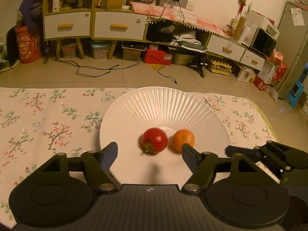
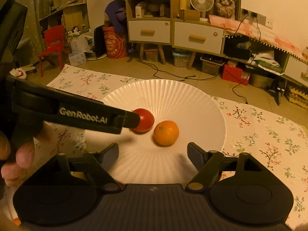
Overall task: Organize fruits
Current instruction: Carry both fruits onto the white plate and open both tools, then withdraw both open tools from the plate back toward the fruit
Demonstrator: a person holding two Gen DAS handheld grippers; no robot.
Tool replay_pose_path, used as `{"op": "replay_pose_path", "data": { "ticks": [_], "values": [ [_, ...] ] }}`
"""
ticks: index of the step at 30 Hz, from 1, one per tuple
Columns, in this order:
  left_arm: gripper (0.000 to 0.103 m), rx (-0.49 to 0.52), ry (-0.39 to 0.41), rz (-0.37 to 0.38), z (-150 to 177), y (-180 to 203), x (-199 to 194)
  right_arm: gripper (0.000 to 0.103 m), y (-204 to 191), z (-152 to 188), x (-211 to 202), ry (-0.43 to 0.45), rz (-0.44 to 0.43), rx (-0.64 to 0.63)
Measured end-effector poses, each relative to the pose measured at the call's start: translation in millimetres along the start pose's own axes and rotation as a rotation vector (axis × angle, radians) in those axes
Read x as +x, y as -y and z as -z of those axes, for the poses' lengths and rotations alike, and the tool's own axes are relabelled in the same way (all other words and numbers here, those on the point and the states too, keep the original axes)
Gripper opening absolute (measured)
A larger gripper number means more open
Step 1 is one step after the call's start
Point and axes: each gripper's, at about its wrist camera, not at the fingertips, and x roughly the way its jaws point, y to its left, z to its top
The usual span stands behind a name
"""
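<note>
At the centre of both wrist views, a white fluted plate (image 1: 163, 104) is seen resting on a floral tablecloth (image 1: 48, 119), and the 2 fruits of the task are found in its shallow well. From largest to smallest, the plate is taken first: it fills the middle of each frame, its rim bare on the far side.

Next, the left gripper (image 1: 149, 152) is shown with its jaws spread apart and nothing pressed between them. A red tomato (image 1: 154, 140) lies just above the gap, slightly left of centre in the left wrist frame, its stem end turned toward the lower left. The right gripper (image 2: 153, 154) is likewise seen with jaws parted and empty. An orange mandarin (image 2: 166, 132) lies directly above its gap, just right of centre in the right wrist frame.

The 2 fruits are set side by side, near each other but with a narrow strip of plate between them; being roughly round, no long axis is offered by either. Each fruit is judged nearer to its own gripper: the tomato to the left, the mandarin to the right.

Both fruits appear already placed on the plate, so a retreat of both grippers toward the lower edge of the frames is judged the likely coming move.
</note>
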Motion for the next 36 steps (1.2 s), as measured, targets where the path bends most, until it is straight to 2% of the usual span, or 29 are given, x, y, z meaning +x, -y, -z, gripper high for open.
{"op": "replay_pose_path", "data": {
  "ticks": [8,14,24,36],
  "values": [
    [0.083,0.016,-0.001,-0.027,17.6,-7.5,-24.5,0.093,-1.0,7.6,-21.6,0.020,0.014,0.021],
    [0.093,0.033,0.003,-0.054,33.7,-9.8,-38.8,0.095,2.6,13.2,-32.5,0.032,0.025,0.064],
    [0.094,0.046,-0.011,-0.050,62.9,-14.1,-60.1,0.096,-0.8,27.0,-49.0,0.038,0.034,0.089],
    [0.094,0.071,0.002,-0.020,101.3,-22.7,-79.2,0.097,-16.0,51.1,-60.1,0.052,-0.008,0.050]
  ]
}}
